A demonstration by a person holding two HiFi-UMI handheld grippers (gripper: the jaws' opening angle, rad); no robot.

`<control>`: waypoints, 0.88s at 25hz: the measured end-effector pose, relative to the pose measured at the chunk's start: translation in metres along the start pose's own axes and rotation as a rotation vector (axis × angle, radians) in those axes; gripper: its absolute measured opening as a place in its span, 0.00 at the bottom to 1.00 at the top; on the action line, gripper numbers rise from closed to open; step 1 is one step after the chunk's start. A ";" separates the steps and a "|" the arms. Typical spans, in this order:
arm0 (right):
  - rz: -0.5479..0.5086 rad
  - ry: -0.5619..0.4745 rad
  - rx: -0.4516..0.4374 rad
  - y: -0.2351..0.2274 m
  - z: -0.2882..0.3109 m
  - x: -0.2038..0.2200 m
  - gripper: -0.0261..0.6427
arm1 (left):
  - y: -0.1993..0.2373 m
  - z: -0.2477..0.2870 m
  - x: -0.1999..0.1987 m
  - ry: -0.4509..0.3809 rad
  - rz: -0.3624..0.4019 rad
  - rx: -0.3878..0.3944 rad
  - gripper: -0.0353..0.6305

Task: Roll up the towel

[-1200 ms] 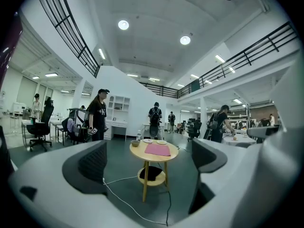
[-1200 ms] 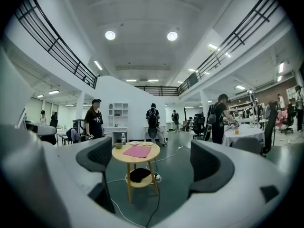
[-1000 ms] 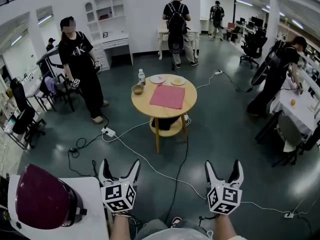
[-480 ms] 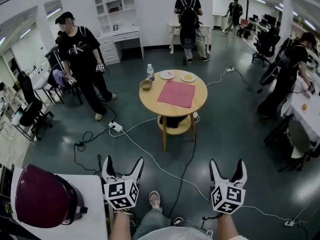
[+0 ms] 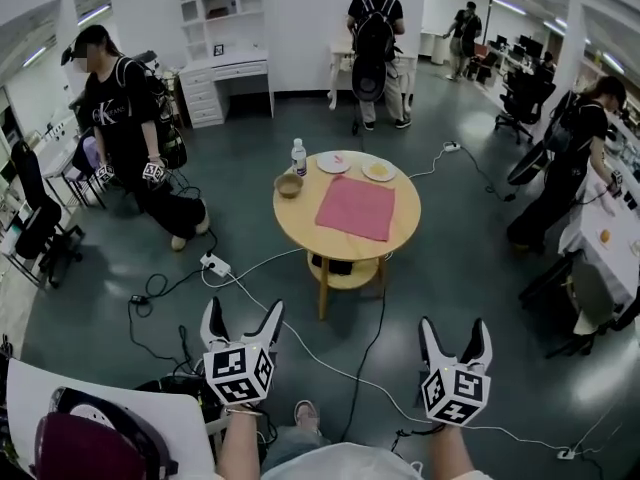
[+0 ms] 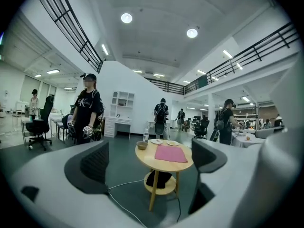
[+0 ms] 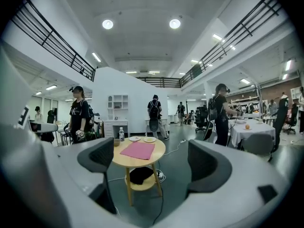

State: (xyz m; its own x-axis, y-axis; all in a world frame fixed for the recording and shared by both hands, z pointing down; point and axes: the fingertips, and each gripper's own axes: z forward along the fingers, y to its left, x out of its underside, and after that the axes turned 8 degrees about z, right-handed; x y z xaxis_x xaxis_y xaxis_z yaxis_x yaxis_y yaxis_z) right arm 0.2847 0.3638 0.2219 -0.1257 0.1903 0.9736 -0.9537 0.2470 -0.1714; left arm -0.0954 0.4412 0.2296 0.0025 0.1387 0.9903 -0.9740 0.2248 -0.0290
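Observation:
A pink towel (image 5: 356, 207) lies flat and unrolled on a round wooden table (image 5: 300, 219) in the middle of the floor. It also shows in the left gripper view as the towel (image 6: 170, 153) and in the right gripper view as the towel (image 7: 138, 150). My left gripper (image 5: 241, 318) and right gripper (image 5: 455, 335) are both open and empty, held low and well short of the table.
On the table stand a water bottle (image 5: 298, 156), a small bowl (image 5: 289, 185) and two plates (image 5: 333, 162). Cables (image 5: 290, 324) trail over the floor around the table. A person (image 5: 125, 133) crouches at left, others stand behind. A maroon helmet (image 5: 85, 445) rests on a white surface at lower left.
The view has shifted toward the table, which now sits closer. The person at left has bent lower. Both grippers stay open at about the same height.

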 end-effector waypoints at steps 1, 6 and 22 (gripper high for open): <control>-0.002 -0.004 0.006 0.006 0.010 -0.003 0.78 | 0.006 0.013 -0.002 0.001 -0.002 0.007 0.88; -0.001 0.000 0.039 0.035 0.056 -0.007 0.77 | 0.041 0.067 -0.010 -0.004 -0.009 0.026 0.88; -0.030 0.059 0.131 0.056 0.140 0.006 0.75 | 0.074 0.167 0.019 0.075 -0.036 0.097 0.87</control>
State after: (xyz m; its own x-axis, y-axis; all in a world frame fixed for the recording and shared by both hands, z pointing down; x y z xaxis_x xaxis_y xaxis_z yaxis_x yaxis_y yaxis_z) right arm 0.1928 0.2458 0.2393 -0.0838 0.2416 0.9667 -0.9848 0.1278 -0.1173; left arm -0.2054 0.2997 0.2685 0.0510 0.2049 0.9775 -0.9903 0.1368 0.0230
